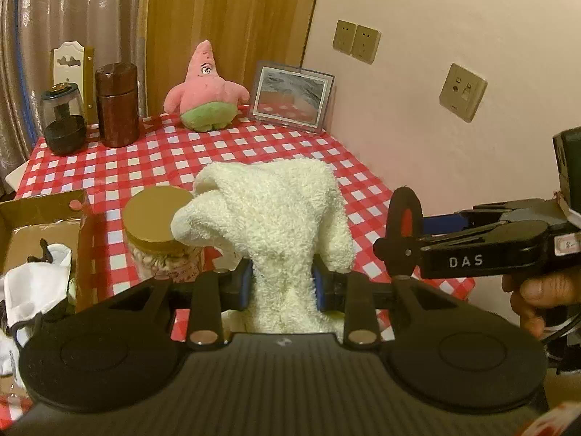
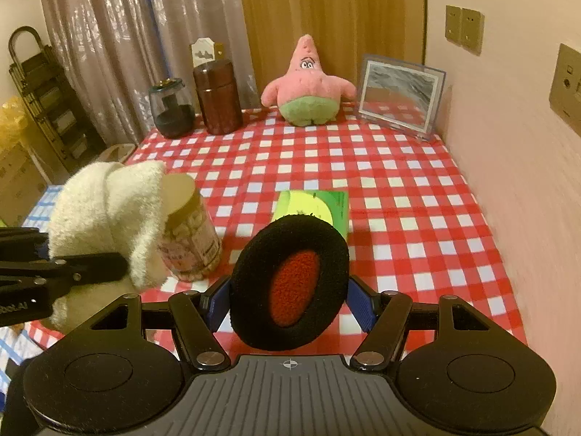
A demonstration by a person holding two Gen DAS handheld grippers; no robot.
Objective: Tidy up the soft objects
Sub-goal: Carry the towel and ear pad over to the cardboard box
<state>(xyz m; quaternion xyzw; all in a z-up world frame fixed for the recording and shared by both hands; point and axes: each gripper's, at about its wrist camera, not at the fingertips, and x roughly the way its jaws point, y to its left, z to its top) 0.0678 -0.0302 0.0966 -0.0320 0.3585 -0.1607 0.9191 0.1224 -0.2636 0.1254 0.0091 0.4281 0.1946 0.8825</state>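
My left gripper (image 1: 281, 283) is shut on a cream terry towel (image 1: 268, 210), held above the red checked table; the towel droops over the jar's lid. It also shows in the right wrist view (image 2: 105, 214). My right gripper (image 2: 290, 299) is shut on a black ear pad with a red centre (image 2: 290, 283), held above the table; the ear pad also shows in the left wrist view (image 1: 403, 230). A pink starfish plush (image 1: 205, 91) sits at the table's back, also in the right wrist view (image 2: 308, 83).
A cardboard box (image 1: 43, 218) with white cloth items stands at the left. A gold-lidded jar (image 1: 159, 232) stands beside the towel. A dark jar (image 1: 116, 105), a glass grinder (image 1: 63, 120) and a photo frame (image 1: 290, 96) stand at the back. A green card (image 2: 312, 205) lies mid-table.
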